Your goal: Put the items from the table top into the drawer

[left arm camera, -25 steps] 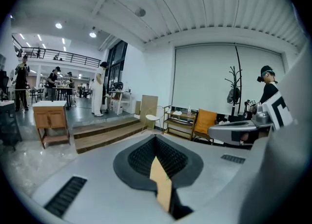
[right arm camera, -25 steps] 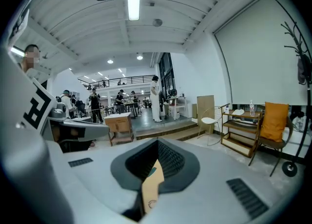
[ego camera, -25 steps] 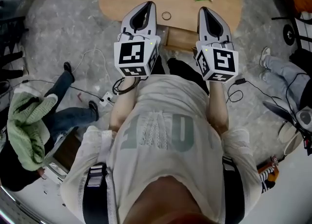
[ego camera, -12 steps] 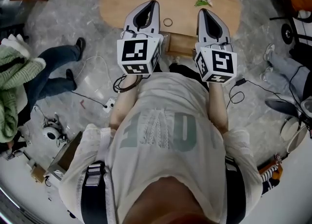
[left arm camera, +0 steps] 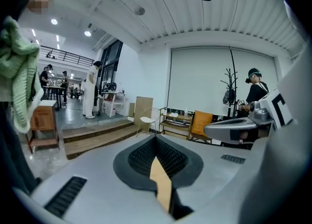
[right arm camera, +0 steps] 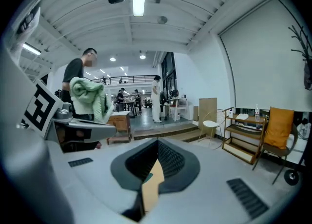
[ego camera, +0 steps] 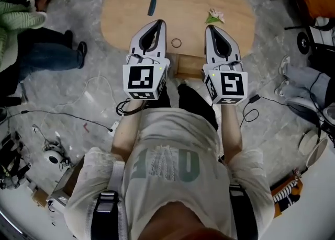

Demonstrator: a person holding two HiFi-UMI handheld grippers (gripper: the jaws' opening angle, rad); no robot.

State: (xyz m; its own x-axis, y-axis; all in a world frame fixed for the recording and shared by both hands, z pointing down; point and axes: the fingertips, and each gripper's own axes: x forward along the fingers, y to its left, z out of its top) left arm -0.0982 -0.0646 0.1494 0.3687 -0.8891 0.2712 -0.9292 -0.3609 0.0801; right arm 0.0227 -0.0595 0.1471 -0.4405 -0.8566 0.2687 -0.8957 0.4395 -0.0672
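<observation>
Left gripper [ego camera: 160, 22]: jaws together, nothing between them. Right gripper [ego camera: 208, 27]: jaws together, likewise empty. Both point forward over the near edge of the table [ego camera: 125, 3], side by side and apart, marker cubes toward the person.

Three items lie on the table top, none touched:
- a ring [ego camera: 176, 43] between the two gripper tips, nearer the left one
- a flower [ego camera: 214, 16] just beyond the right tip
- a dark bar [ego camera: 152, 7] farther off, beyond the left tip

The drawer [ego camera: 189, 66] sits under the near table edge, between the grippers; whether it is open cannot be told. A cable coil [ego camera: 123, 107] lies on the grey floor [ego camera: 68, 77] beside the person's left arm — a bystander in green [ego camera: 18, 16] stands at the far left
</observation>
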